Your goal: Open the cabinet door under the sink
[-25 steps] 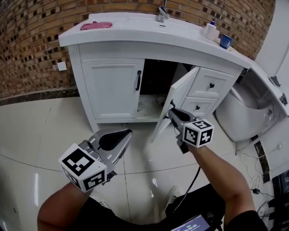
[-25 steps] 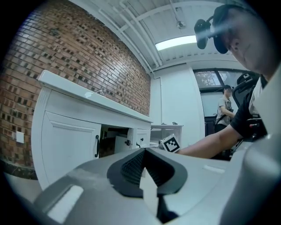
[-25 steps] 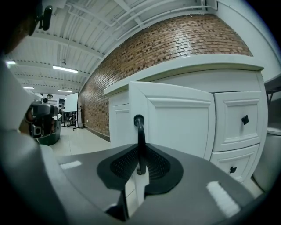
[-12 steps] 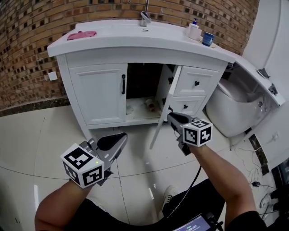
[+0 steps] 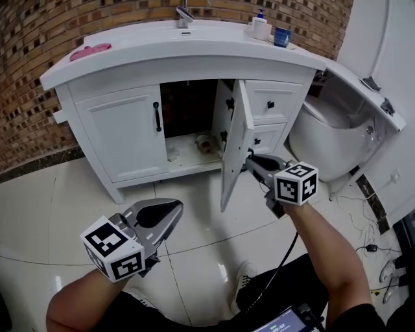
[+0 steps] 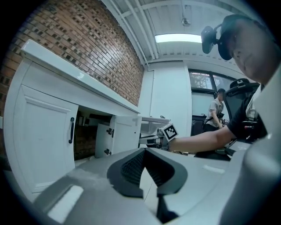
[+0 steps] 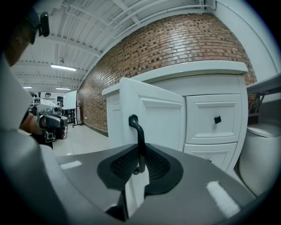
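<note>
The white vanity cabinet [image 5: 130,139] stands under the sink counter [image 5: 194,45]. Its left door [image 5: 123,133], with a black handle [image 5: 157,117], is closed. Its right door [image 5: 233,146] stands swung far out, edge-on to me in the head view. My right gripper [image 5: 250,159] is shut on that door's black handle [image 7: 138,132], which runs upright between the pads [image 7: 127,167]. My left gripper [image 5: 176,209] hangs low over the floor tiles, well in front of the closed door, shut with nothing in it [image 6: 145,153].
Two drawers [image 5: 271,104] sit right of the opening, and a white toilet [image 5: 324,136] stands further right. A faucet [image 5: 184,14], soap bottle [image 5: 259,27], blue cup [image 5: 281,36] and pink cloth [image 5: 91,50] rest on the counter. Small items [image 5: 204,144] lie inside the cabinet.
The right door has swung further open, from a slant to nearly edge-on, with my right gripper still shut on its handle. My left gripper stays low and has barely moved.
</note>
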### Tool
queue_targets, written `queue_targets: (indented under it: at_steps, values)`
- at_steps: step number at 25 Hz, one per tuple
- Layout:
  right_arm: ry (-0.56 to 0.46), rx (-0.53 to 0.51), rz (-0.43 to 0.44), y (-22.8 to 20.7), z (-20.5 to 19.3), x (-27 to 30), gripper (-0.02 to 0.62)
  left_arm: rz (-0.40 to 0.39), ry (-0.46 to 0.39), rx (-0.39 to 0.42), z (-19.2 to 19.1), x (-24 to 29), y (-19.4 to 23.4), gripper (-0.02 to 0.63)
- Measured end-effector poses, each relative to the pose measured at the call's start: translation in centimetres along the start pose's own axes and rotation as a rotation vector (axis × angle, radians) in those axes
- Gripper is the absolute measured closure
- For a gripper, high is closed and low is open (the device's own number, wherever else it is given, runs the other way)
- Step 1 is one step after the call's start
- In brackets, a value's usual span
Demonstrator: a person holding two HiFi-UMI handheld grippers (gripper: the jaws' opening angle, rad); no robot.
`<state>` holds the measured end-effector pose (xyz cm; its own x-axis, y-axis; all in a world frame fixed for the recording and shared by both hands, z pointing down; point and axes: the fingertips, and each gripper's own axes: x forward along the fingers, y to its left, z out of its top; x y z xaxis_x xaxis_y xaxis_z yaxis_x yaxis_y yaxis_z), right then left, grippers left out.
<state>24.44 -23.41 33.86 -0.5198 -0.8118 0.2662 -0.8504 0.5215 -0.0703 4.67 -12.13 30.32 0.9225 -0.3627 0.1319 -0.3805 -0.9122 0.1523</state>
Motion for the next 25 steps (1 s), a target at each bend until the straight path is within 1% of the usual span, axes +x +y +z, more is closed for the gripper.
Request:
queue_targets:
  at_steps: [4, 9, 11, 13, 15, 17, 25]
  values:
    - [-0.018, 0.032, -0.08, -2.5, -0.4, -2.1, 0.563, -0.03, 0.008, 0.018, 0.0, 1.0, -0.8, 0.6]
    - [-0.053, 0.048, -0.156, -5.0, -0.7, -3.7, 0.566, -0.029, 0.009, 0.022, 0.0, 1.6, -0.9, 0.6]
    - [-0.069, 0.078, -0.203, -6.5, -0.9, -4.6, 0.569, -0.024, 0.01, 0.021, 0.0, 1.5, -0.7, 0.6]
    - [-0.098, 0.133, -0.246, -8.4, -1.0, -5.6, 0.569, -0.014, 0.01, 0.02, 0.1, 1.3, -0.3, 0.6]
    - [-0.126, 0.168, -0.235, -9.3, -1.1, -6.0, 0.566, -0.002, 0.01, 0.017, 0.0, 1.0, 0.1, 0.6]
    - [-0.134, 0.162, -0.212, -9.1, -1.1, -6.0, 0.563, 0.002, 0.009, 0.015, 0.0, 0.8, 0.3, 0.6]
    - [-0.106, 0.144, -0.265, -9.2, -1.1, -6.3, 0.563, 0.003, 0.013, 0.014, 0.0, 0.7, 0.1, 0.6]
